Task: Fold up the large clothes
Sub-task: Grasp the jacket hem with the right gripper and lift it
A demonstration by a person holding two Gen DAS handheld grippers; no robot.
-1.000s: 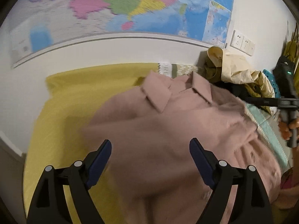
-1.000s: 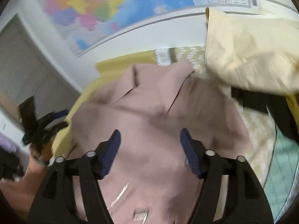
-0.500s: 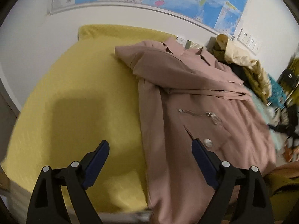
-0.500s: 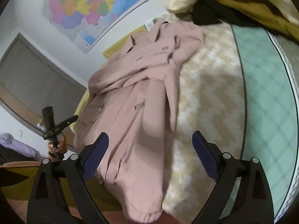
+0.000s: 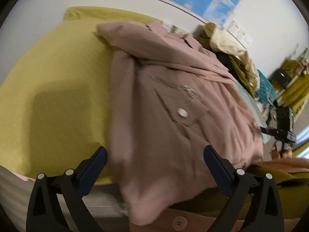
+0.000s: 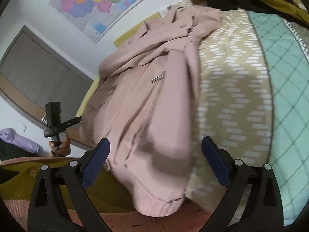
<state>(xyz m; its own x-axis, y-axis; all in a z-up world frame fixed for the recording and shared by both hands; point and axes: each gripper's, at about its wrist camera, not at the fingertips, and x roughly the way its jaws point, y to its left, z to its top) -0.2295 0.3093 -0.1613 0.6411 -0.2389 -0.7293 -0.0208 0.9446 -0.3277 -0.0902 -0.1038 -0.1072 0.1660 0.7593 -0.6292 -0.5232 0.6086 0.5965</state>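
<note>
— Now, closest to us, how do the two grippers stand?

— Both are wide apart. The left gripper (image 5: 155,166) and the right gripper (image 6: 155,155) have just been opening, and the pads press on nothing. The hem of the pink coat (image 5: 173,116) shows between the jaws in each view, but it lies loose there.

— Why do they hover at the hem?

— I think the coat is laid out for folding, and the lower end is the part that hangs over the bed edge. So it is probably the next place to take hold, one gripper at each side.

— Where is the coat exactly?

— It lies along the bed, partly on the yellow sheet (image 5: 58,77) and partly on the patterned blanket (image 6: 231,96). The collar is at the far end, near the wall.

— How does it look?

— Front side up, with a pocket flap, a white button (image 5: 182,113) and a metal zip. One sleeve is folded across the chest. The cloth seems thick and heavy.

— And further back?

— A pile of other clothes (image 5: 231,46) beside the collar, and a map (image 6: 96,2) on the wall.
</note>
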